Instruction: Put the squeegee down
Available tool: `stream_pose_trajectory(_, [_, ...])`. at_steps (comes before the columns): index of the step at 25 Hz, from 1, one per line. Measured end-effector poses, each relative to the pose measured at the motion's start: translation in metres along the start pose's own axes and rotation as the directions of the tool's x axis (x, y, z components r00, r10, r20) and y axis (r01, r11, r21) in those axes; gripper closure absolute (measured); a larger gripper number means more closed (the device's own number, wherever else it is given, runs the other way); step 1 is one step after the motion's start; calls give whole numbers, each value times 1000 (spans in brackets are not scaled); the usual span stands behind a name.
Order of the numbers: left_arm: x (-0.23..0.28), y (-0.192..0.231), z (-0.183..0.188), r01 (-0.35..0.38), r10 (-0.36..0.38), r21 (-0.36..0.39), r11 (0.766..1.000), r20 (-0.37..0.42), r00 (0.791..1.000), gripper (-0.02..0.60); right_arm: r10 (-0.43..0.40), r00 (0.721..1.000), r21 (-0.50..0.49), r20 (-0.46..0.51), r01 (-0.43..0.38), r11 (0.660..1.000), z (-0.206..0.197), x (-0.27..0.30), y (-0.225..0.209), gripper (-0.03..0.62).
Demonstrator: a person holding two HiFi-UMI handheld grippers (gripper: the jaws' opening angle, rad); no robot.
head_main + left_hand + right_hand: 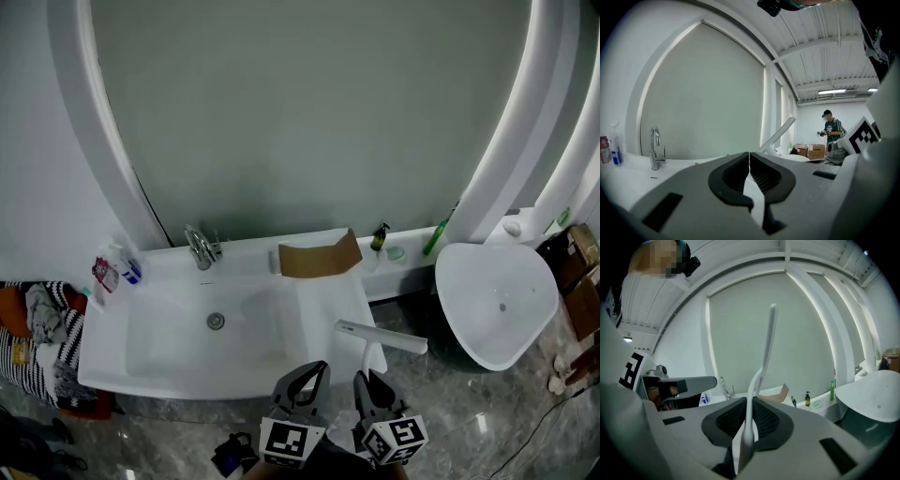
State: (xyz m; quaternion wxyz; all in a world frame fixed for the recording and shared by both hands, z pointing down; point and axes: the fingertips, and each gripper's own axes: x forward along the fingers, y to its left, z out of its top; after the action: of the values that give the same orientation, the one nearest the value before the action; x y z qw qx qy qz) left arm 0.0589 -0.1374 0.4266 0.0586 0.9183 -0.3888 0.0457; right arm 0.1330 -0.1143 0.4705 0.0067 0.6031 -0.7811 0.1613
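The white squeegee (380, 336) is held over the right part of the white basin counter (323, 298), its blade crosswise and its handle running back to my right gripper (373, 377). In the right gripper view the squeegee handle (757, 380) stands up between the jaws, which are shut on it. My left gripper (307, 370) hovers beside it at the counter's front edge; in the left gripper view its pads (761, 176) meet with nothing between them, and the squeegee (778, 135) shows slanting beyond.
A chrome tap (200, 246) stands behind the sink bowl (216, 321). A brown cardboard piece (319, 256) rests at the counter's back. Spray bottles (117, 267) stand at the left, a small pump bottle (380, 237) and green bottle (435, 236) on the ledge. A white tub (497, 300) lies right.
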Motion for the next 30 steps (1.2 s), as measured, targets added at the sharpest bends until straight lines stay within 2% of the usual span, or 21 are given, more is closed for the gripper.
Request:
stream_pose_trajectory(6, [42,22,4,-73,73,-17,997,18,997,572,49,999,-19,-15,-50,999,13,39,-32,542])
stream_pose_trajectory(12, [58,40,5,-156,158,-42,987,53,986,572,99,994,-19,-44,-100,995,13,64,-43,542])
stream_pose_trajectory(17, [65,42,4,-151,151,-32,988,22,988,572,122,991,-4,-59,-122,992,13,73,-42,542])
stream_pose_trajectory(30, [76,67,22,-124,124,-16,992,15,992,572,112,993,24,-47,-111,993,30,99,-32,542])
